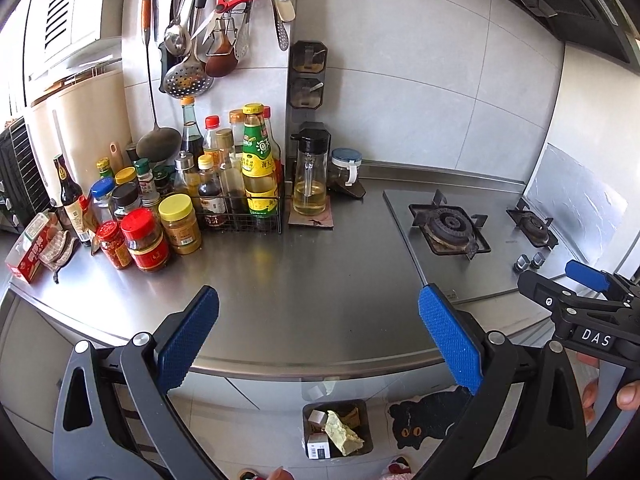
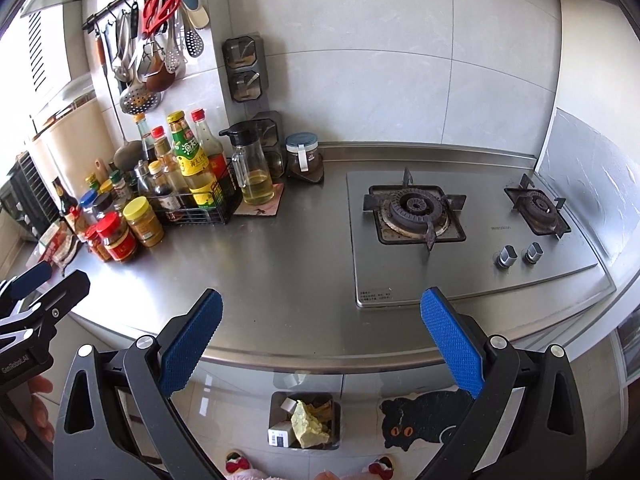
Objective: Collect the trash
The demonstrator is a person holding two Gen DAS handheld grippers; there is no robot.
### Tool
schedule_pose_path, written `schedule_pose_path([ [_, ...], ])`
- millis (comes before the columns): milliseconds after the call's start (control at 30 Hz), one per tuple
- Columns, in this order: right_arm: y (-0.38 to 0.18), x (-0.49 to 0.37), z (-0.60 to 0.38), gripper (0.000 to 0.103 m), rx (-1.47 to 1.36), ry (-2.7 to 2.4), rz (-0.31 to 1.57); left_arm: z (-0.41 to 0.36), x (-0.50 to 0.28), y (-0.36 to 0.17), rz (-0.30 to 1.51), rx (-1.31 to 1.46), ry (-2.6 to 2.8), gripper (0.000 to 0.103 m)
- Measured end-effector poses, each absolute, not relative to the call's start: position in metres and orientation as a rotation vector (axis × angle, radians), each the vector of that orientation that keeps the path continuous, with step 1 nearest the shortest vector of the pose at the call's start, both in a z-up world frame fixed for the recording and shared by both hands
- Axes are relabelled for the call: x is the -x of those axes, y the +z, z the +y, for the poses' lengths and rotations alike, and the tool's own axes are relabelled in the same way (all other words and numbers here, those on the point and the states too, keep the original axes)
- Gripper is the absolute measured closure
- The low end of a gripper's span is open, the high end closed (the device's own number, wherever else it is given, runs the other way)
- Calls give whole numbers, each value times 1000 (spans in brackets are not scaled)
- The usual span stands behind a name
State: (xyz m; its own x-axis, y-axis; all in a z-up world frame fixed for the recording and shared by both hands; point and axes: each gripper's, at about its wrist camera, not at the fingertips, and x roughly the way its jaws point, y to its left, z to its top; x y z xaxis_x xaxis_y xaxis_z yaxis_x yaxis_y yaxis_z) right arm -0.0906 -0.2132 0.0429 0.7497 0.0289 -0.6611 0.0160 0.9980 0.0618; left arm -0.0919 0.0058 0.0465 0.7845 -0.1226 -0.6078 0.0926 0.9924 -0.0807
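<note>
Both grippers hover over the front edge of a steel counter. My left gripper is open and holds nothing; in the right wrist view it shows at the left edge. Level with it on the right, my right gripper is open and empty too, and it appears again in the left wrist view. On the floor below stands a dark trash bin holding a yellow crumpled wad and small boxes. A red and white carton lies at the counter's far left.
Sauce bottles and jars crowd the back left, with an oil jug beside them. A two-burner gas hob fills the right. Utensils hang on a wall rail. A black cat mat lies by the bin.
</note>
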Motion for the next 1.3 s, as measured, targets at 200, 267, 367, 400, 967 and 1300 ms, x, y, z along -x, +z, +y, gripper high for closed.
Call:
schedule_pose_path([
  [200,41,90,-216,3,-65,7,732,4,90,44,675,54,-122,8],
  [267,40,90,-216,3,-67,6,733,3,90,44,675,54,-121,8],
  [367,41,90,-217,3,-64,4,730,3,90,44,672,53,-114,8],
  [400,41,90,-217,3,-64,4,728,2,90,44,672,53,-114,8],
  [967,42,87,-214,3,-62,11,726,7,87,45,670,51,-77,8],
  [1300,40,82,-211,3,-60,25,734,10,85,44,670,49,-63,8],
])
